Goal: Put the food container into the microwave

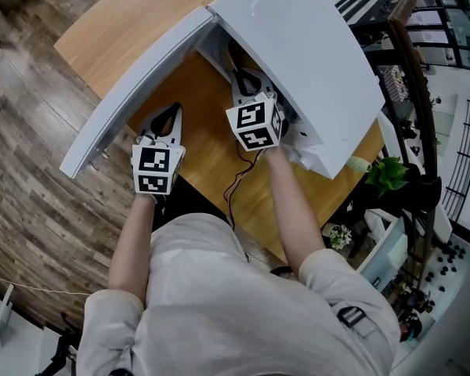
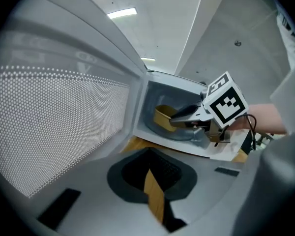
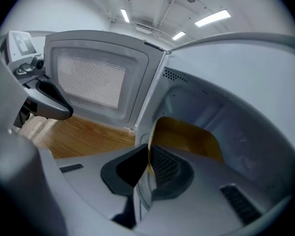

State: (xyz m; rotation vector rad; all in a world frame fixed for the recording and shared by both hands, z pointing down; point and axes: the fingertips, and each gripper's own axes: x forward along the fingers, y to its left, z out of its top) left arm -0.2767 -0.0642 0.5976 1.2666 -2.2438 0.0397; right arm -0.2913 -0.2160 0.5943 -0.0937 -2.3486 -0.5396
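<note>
Left gripper [image 1: 169, 117]: pale grey plastic body, dark textured pads [image 2: 171, 173] inside jaws, white cube [image 1: 157, 169] with black square markers behind jaws. Right gripper [image 1: 247, 81]: same build, thin black cable [image 1: 233, 190] behind cube. Person: off-white short-sleeved shirt [image 1: 219, 304].

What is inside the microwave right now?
A tan food container, gripped at its rim by the right tool. Whatever it holds, and anything beneath it, is hidden.

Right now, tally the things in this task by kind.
White box-shaped microwave: 1
Tan open-topped food container: 1
Two-jaw grippers (left gripper, right gripper): 2
Total: 4
</note>
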